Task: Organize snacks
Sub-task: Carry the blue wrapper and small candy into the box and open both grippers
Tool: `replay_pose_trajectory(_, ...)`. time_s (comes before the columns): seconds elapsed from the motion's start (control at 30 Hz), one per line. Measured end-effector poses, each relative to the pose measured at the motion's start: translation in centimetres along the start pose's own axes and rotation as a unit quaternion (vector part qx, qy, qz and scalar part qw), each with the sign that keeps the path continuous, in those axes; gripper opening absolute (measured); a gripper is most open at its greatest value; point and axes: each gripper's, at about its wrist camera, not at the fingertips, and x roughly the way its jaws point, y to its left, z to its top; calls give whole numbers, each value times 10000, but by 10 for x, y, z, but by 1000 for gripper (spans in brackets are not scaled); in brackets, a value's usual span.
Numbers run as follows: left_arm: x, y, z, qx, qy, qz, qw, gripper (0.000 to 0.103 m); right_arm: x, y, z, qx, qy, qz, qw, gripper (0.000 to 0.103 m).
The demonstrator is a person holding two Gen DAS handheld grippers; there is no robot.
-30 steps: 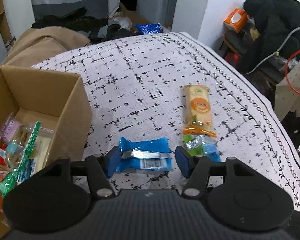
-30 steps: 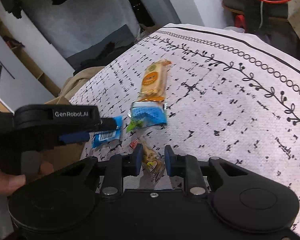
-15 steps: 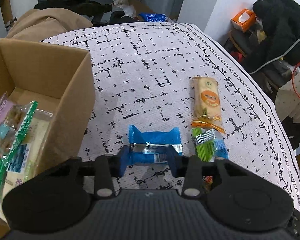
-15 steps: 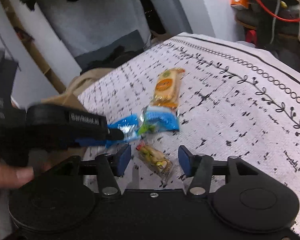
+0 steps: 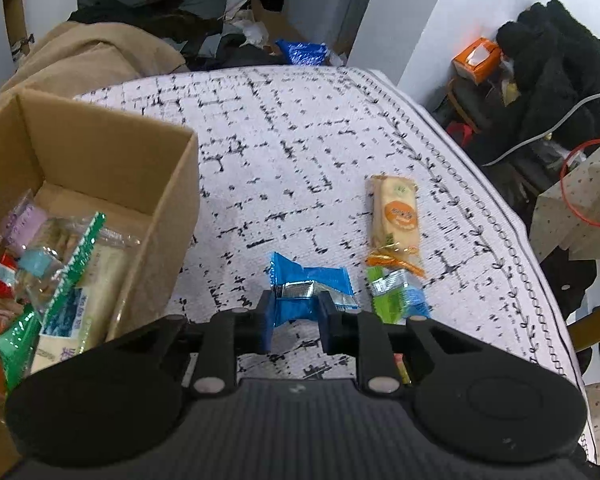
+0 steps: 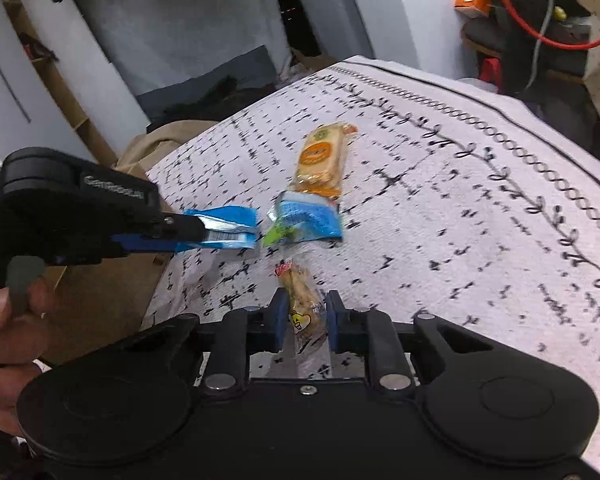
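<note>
i had the left gripper [image 5: 293, 320] clamped on the crinkled blue foil snack packet with a silver seam [image 5: 310, 292], its blue pads pinching the packet's near end, lifted just off the white tablecloth with black dashes [image 5: 291, 152]. in the right wrist view the side of that tool carried white lettering, too blurred for me to read. the right gripper [image 6: 303, 322] was closed on the small clear-wrapped biscuit packet with a yellow cartoon face [image 6: 304, 304]. just beyond lay the blue-and-green snack packet [image 6: 306, 222], its far end touching the long orange-and-cream wafer bar [image 6: 322, 160]; the print on both was illegible. the open brown cardboard box [image 5: 111, 160] stood at the left, already holding several wrapped snacks.
</note>
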Motion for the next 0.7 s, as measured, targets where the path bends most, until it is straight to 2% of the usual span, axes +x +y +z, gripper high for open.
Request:
replay_pose_trajectory(0.4, -32, 2, 6, -142, -277, -384, 9988, 20, -30, 13, 14, 165, -303, -49, 9994, 19)
replay_pose_trajectory(0.7, -67, 12, 11, -293, -579, -698, 9954, 19, -48, 43, 31, 208, -550, 49, 9983, 19)
